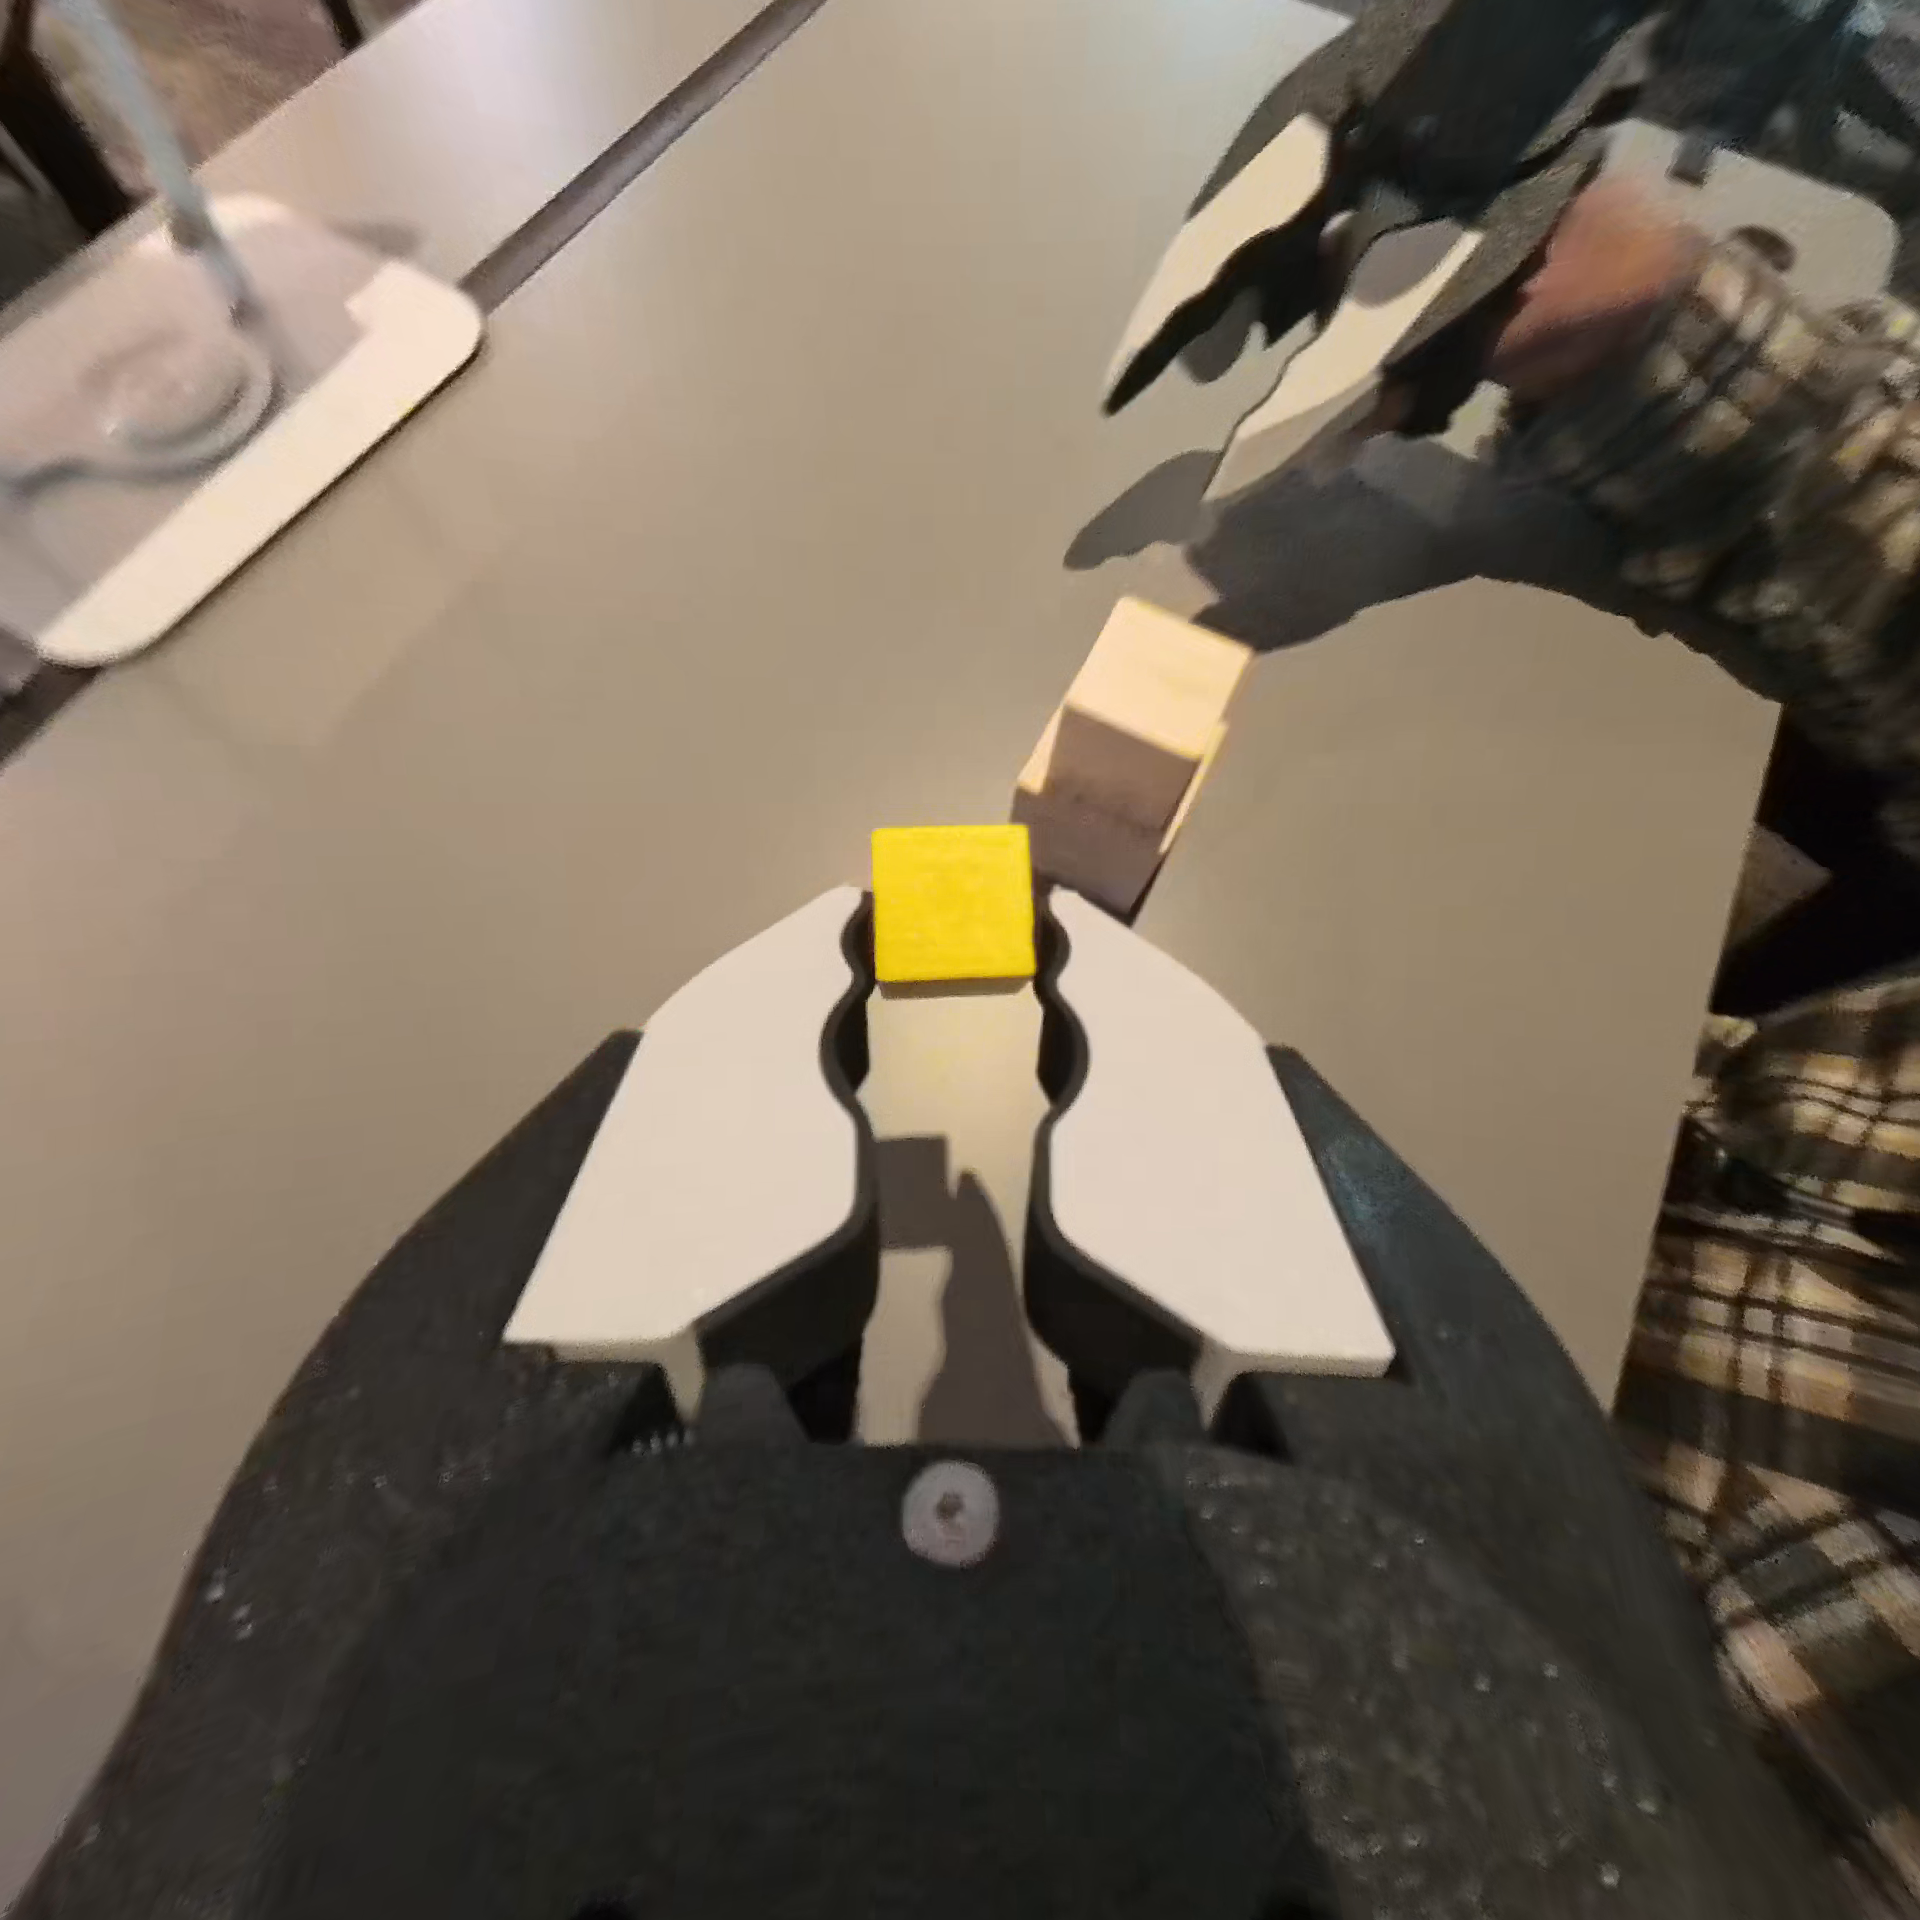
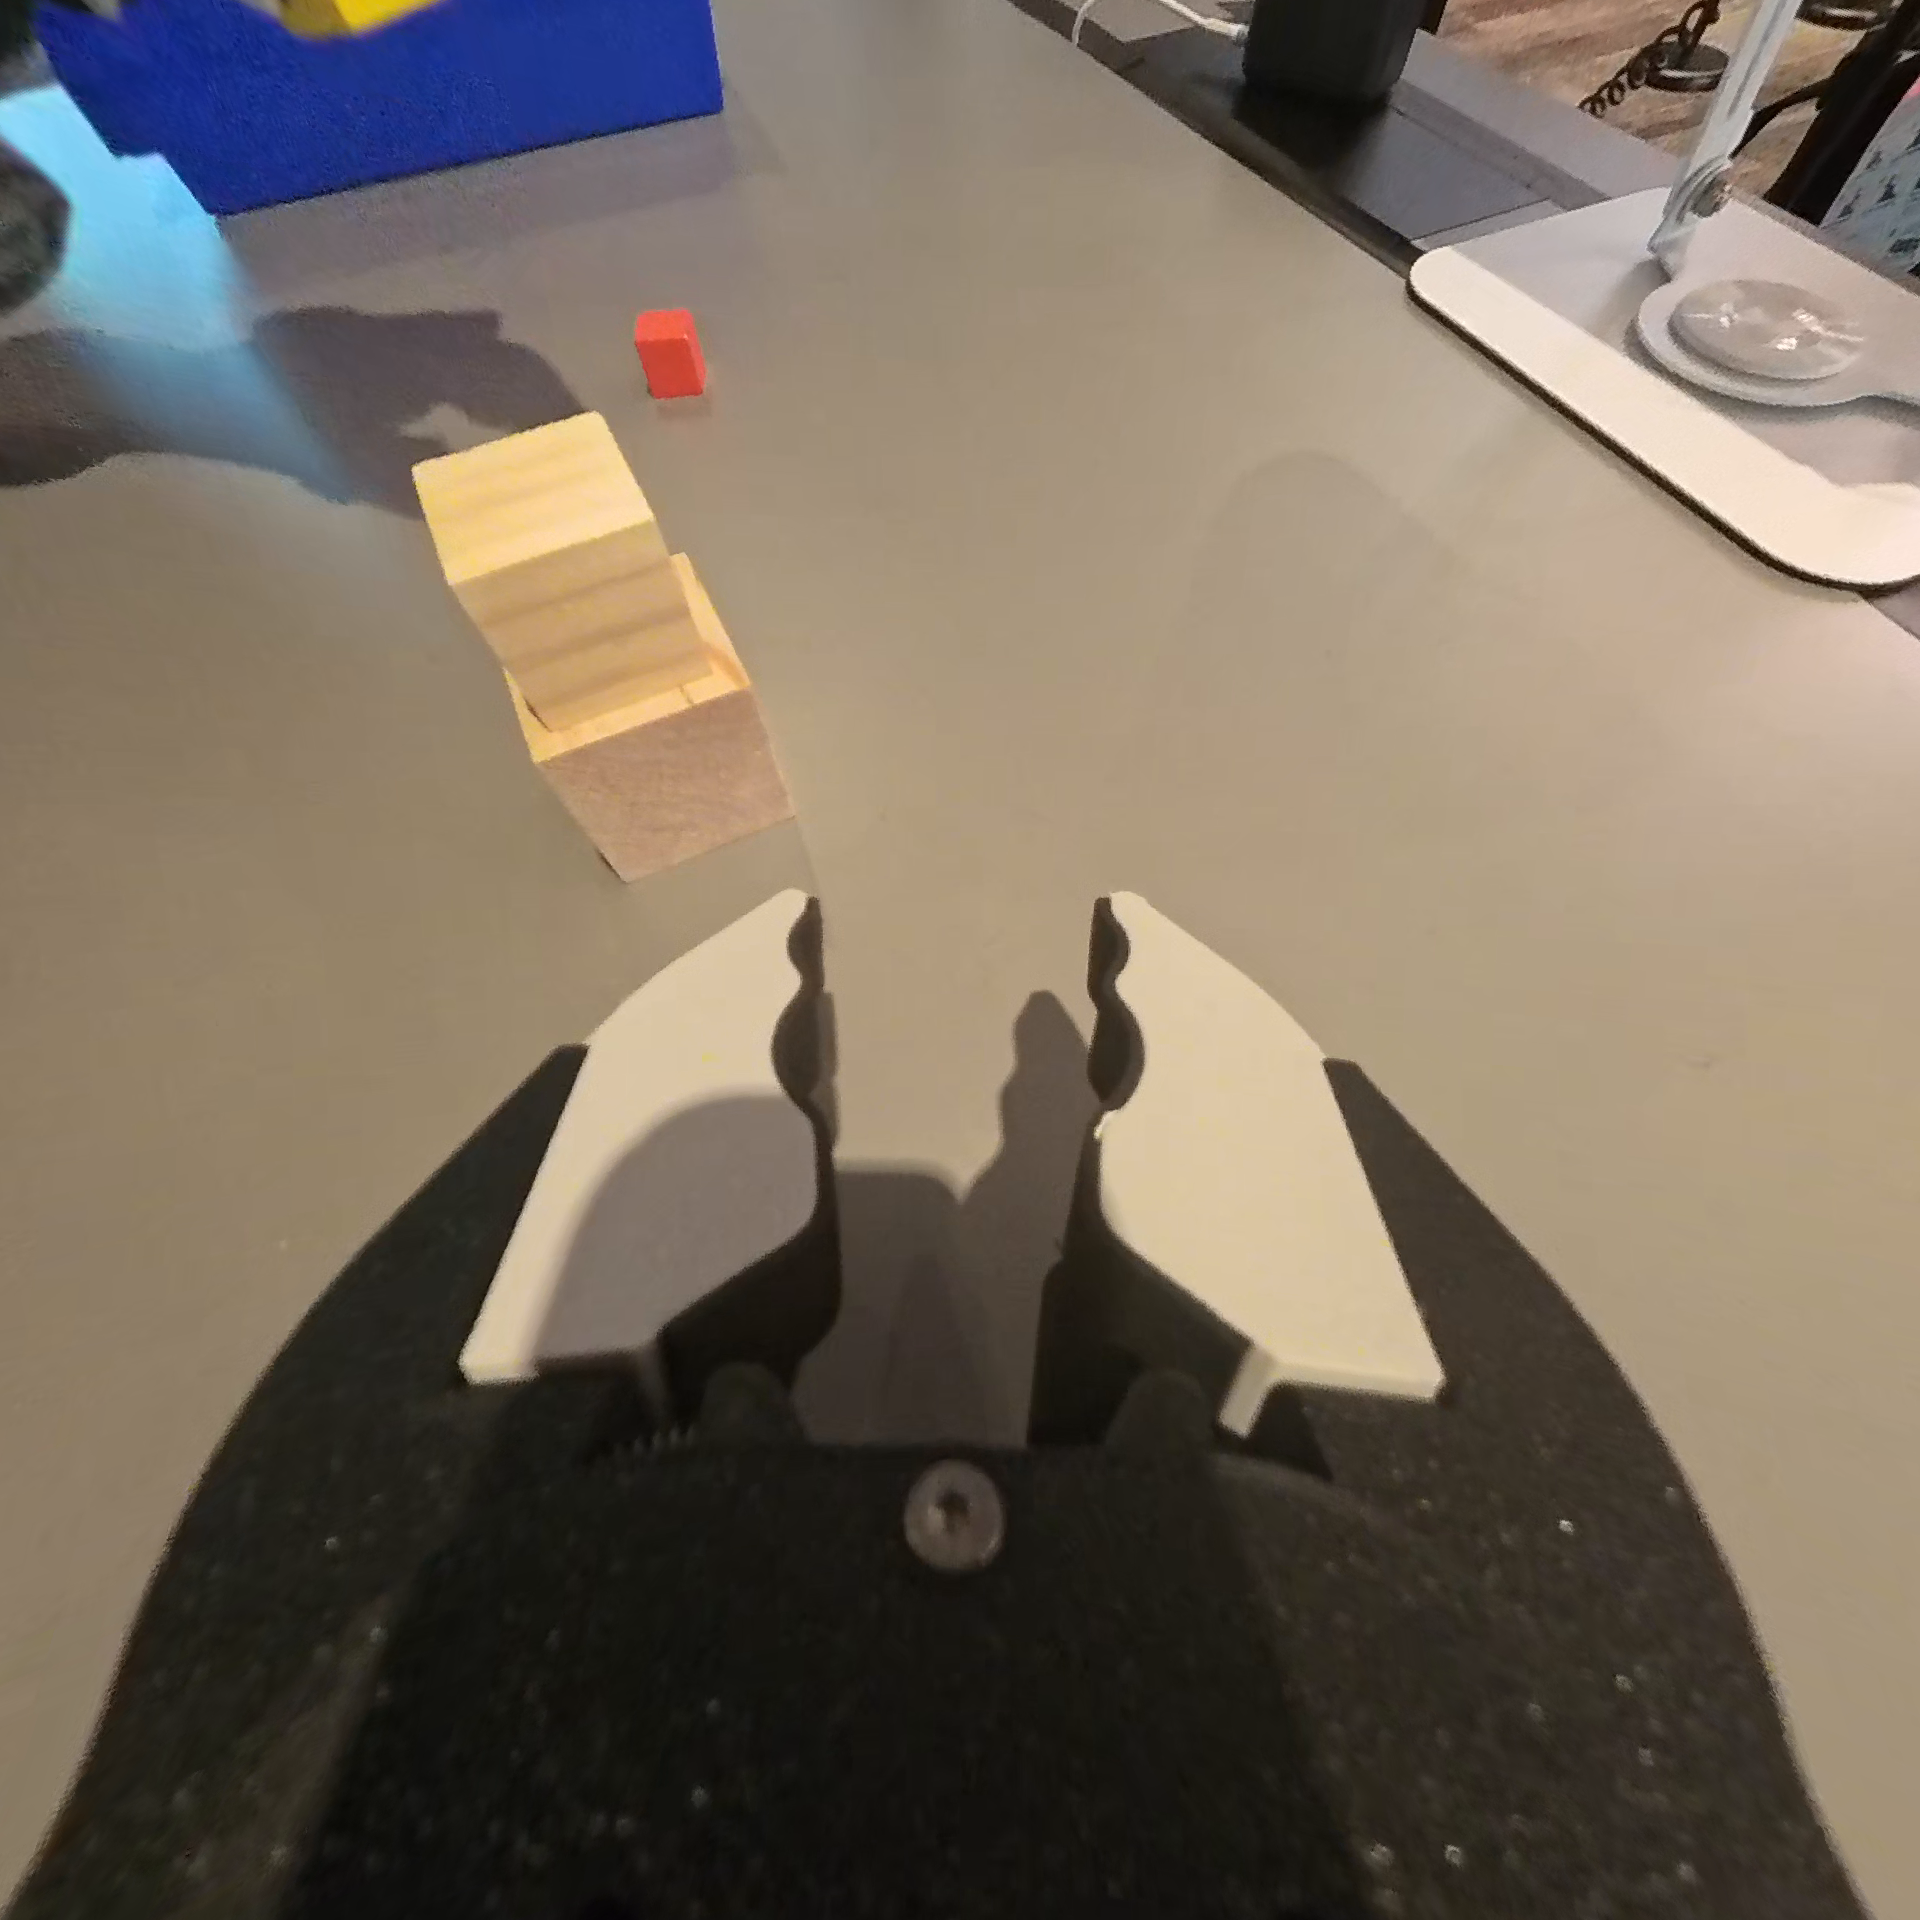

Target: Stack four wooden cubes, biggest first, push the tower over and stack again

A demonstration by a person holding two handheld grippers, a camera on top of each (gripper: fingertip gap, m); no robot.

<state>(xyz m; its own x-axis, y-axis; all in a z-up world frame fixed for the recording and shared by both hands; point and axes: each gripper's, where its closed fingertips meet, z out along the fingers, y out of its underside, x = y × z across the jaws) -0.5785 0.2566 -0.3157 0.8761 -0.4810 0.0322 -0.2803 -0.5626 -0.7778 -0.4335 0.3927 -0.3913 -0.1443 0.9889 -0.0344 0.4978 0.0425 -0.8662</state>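
My left gripper (image 1: 954, 914) is shut on a yellow cube (image 1: 952, 902) and holds it above the table, just left of a stack of two plain wooden cubes. In the stack a lighter cube (image 1: 1153, 691) sits on a larger cube (image 1: 1091, 831). The right wrist view shows the same stack, the upper cube (image 2: 561, 566) on the bigger lower cube (image 2: 665, 779), set off toward its far left. A small red cube (image 2: 671, 353) lies on the table beyond the stack. My right gripper (image 2: 954, 914) is open and empty, right of the stack; it also shows in the left wrist view (image 1: 1195, 436).
A blue box (image 2: 416, 104) stands at the far left of the grey table (image 2: 1143, 623). A white lamp base (image 2: 1714, 384) sits at the right edge, and shows in the left wrist view (image 1: 229, 416). A plaid sleeve (image 1: 1766, 468) holds the right gripper. The tips of one gripper are about 20 cm away from the tips of the other.
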